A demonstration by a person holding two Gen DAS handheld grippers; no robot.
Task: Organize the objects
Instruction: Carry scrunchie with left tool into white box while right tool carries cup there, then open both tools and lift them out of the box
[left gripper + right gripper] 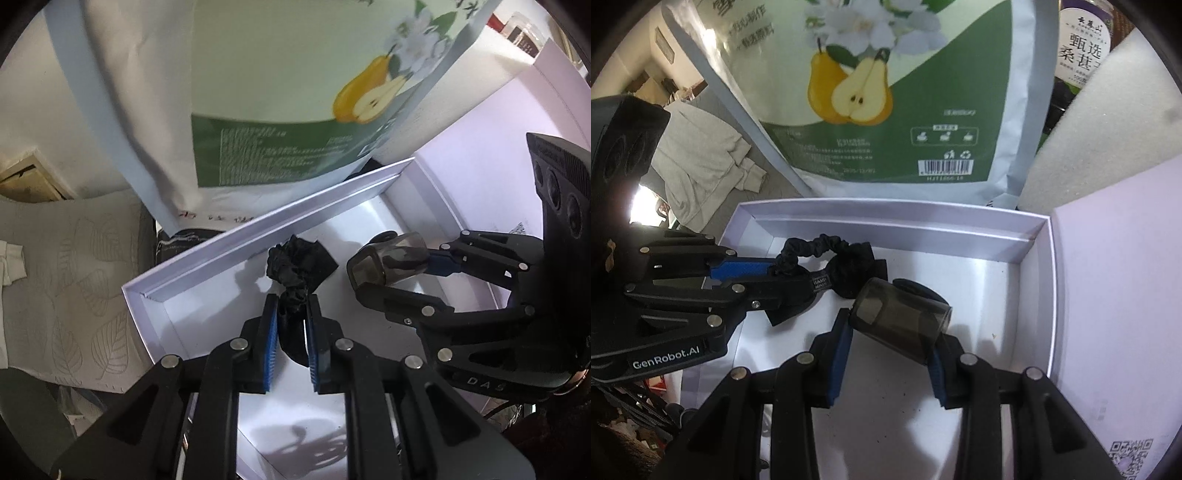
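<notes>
An open white box [207, 258] [886, 225] lies below both grippers. My left gripper [291, 306] [783, 273] is shut on a black fabric scrunchie with a bow [299, 266] [827, 254], which hangs just above the box floor near the back wall. My right gripper [892, 332] [406, 266] is shut on a smoky translucent cap-like tube [901, 317] [391, 258], held tilted over the box's middle, right beside the scrunchie. The tube's far end hides part of the bow in the right wrist view.
A green and white pear-printed pouch [280, 92] [886, 92] leans behind the box. The box's lid [1119, 314] with a QR code lies on the right. A purple-labelled jar [1082, 44] stands at back right. White clothing [701, 158] lies on the left.
</notes>
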